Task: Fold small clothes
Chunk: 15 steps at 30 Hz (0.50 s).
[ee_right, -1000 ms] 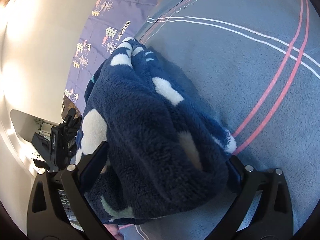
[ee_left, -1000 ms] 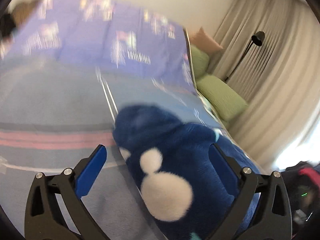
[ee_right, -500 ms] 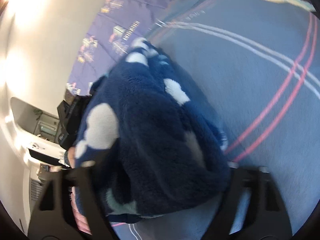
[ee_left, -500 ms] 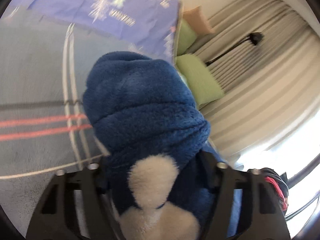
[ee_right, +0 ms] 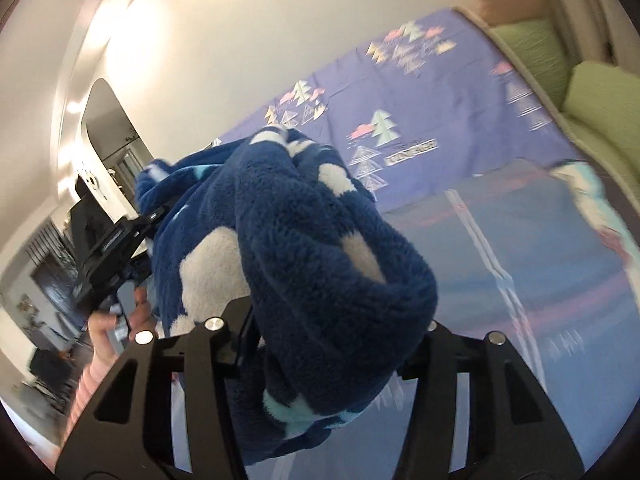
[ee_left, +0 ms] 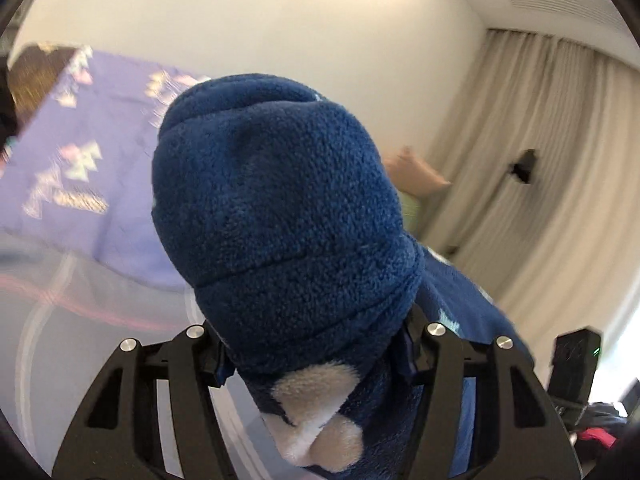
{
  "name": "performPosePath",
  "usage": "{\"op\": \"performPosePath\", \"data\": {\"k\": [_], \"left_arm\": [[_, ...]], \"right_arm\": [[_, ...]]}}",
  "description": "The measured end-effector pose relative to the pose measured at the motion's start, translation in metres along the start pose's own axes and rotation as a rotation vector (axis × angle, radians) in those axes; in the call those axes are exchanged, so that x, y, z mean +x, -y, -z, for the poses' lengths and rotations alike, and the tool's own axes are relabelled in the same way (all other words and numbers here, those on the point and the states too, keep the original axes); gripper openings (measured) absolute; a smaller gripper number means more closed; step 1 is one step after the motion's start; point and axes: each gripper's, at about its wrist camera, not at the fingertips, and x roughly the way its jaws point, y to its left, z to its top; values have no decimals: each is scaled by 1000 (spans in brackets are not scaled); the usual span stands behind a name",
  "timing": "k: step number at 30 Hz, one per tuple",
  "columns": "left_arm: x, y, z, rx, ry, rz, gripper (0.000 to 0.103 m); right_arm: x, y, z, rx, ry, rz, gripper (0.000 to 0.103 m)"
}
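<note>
A dark blue fleece garment [ee_left: 280,200] with white spots fills the left wrist view, bunched and lifted off the bed. My left gripper [ee_left: 316,352] is shut on a thick fold of it. In the right wrist view the same garment [ee_right: 320,260] hangs between my two grippers. The jaws of my right gripper [ee_right: 332,340] are closing and its pads press into another bunch of the fleece. A person's hand [ee_right: 108,328] holds the left gripper [ee_right: 116,256] at the left, its fingers buried in the cloth.
Below lies a bed with a grey-blue striped duvet [ee_right: 540,280] and a purple patterned sheet [ee_right: 420,100]. Green cushions [ee_right: 600,92] line its far side. Beige curtains [ee_left: 540,160] and a black floor lamp [ee_left: 524,164] stand beyond.
Both grippers went from open around the fleece on the bed to clamped on it, then rose. The garment now hangs in the air between them, and the right gripper has rolled.
</note>
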Motion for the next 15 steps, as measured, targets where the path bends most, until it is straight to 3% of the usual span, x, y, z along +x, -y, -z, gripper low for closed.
{"op": "performPosePath", "data": {"k": [6, 8, 9, 10, 11, 12, 13, 15], "left_arm": [[51, -64, -36, -69, 48, -118, 61], [72, -97, -29, -108, 76, -161, 69], [75, -113, -22, -122, 81, -198, 80], [90, -138, -4, -155, 65, -295, 94], [103, -160, 16, -196, 16, -366, 95], [113, -183, 36, -249, -57, -396, 95], [121, -198, 54, -293, -113, -410, 94], [126, -228, 105, -363, -183, -381, 94]], "right_arm": [[127, -10, -79, -83, -34, 57, 51], [165, -6, -97, -116, -31, 49, 54], [183, -5, -102, -143, -25, 53, 67], [206, -1, -102, -180, -9, 116, 82], [227, 5, -101, -204, 7, 233, 101], [249, 17, -93, -207, 17, 417, 101], [265, 30, -83, -190, -12, 483, 101], [289, 57, -52, -111, -117, 450, 101]]}}
